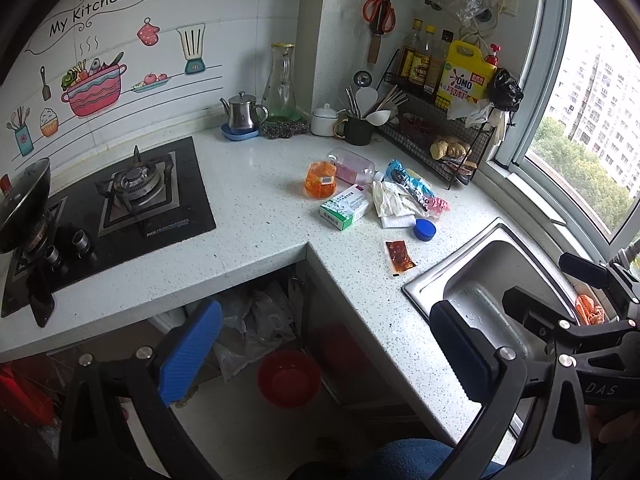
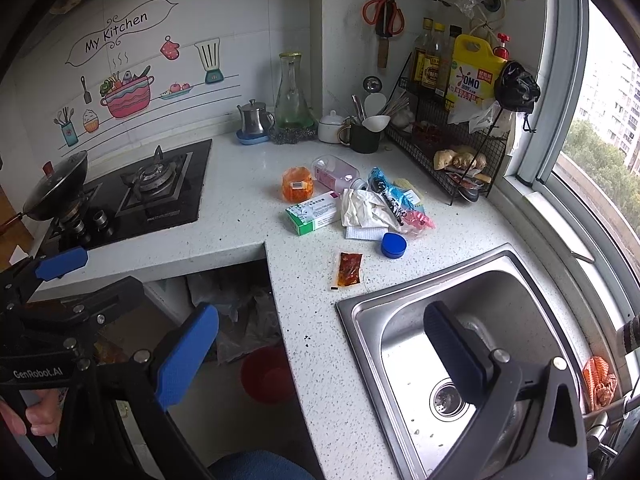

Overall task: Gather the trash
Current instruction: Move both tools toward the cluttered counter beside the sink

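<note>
A: Item one, the trash. Where does it lie?

B: Heaped on the tabletop (image 2: 248, 216) between the stove (image 2: 160, 188) and the dish rack (image 2: 452, 148). Entries: orange bag (image 2: 297, 184), clear bottle (image 2: 336, 172) lying on its side, green-and-white box (image 2: 316, 213), crumpled white wrapper (image 2: 364, 208), blue-and-pink packets (image 2: 404, 204). Just beside the heap: blue cap (image 2: 393, 245). Lying apart, nearer the sink (image 2: 472, 320): red sauce sachet (image 2: 349, 269).

A: Why grouped so?

B: Judged as discarded packaging; it sits on open worktop, away from the kept goods stored upright on the rack.

A: Item two, the tongs.

B: Left tongs (image 1: 326, 352): released, blue pads spread wide, nothing between them, hanging over the tabletop's edge. Right tongs (image 2: 320, 356): likewise released and empty, over the sink's near rim.

A: Why held that way?

B: Both point at the heap from well back, jaws ready; probably a start posture, nothing collected yet.

A: Item three, a receptacle?

B: A red basin (image 1: 289, 376) stands on the floor under the tabletop, beside grey plastic bags (image 1: 256, 320). Whether either takes the trash, I cannot tell.

A: Nearest pick?

B: The sachet, in my judgement: flat, so it needs a low pinch.
</note>
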Demonstrator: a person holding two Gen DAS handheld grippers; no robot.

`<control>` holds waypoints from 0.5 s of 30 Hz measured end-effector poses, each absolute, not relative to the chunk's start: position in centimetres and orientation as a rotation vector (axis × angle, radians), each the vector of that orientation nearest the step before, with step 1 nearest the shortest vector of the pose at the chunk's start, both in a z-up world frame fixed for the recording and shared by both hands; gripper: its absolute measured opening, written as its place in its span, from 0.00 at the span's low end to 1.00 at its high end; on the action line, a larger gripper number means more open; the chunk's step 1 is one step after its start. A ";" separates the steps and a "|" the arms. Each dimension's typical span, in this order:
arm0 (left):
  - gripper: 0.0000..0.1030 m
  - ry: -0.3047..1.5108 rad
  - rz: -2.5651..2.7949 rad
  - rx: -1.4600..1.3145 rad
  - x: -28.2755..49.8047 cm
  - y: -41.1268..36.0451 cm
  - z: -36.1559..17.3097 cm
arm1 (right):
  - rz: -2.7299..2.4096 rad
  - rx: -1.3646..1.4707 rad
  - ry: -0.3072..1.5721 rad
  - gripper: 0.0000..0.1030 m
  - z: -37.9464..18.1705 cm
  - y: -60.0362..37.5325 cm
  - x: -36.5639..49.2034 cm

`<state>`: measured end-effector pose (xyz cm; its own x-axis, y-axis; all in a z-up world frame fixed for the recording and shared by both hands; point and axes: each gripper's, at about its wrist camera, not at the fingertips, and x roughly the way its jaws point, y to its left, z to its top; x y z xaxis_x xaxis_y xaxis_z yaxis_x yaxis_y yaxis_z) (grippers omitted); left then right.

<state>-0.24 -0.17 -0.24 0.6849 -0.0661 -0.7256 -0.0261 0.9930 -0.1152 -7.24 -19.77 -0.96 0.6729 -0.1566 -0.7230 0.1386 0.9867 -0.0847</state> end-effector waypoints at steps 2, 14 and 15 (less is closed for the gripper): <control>1.00 0.812 -0.020 -0.126 -0.4 -0.2 -0.2 | -0.163 -0.023 0.814 1.00 -0.9 -19.8 -7.3; 1.00 0.818 -0.017 -0.114 -0.5 -0.5 0.0 | -0.163 -0.018 0.814 1.00 -0.9 -19.9 -7.3; 1.00 0.819 -0.017 -0.114 -0.5 -0.5 0.0 | -0.165 -0.018 0.814 1.00 -0.9 -19.9 -7.3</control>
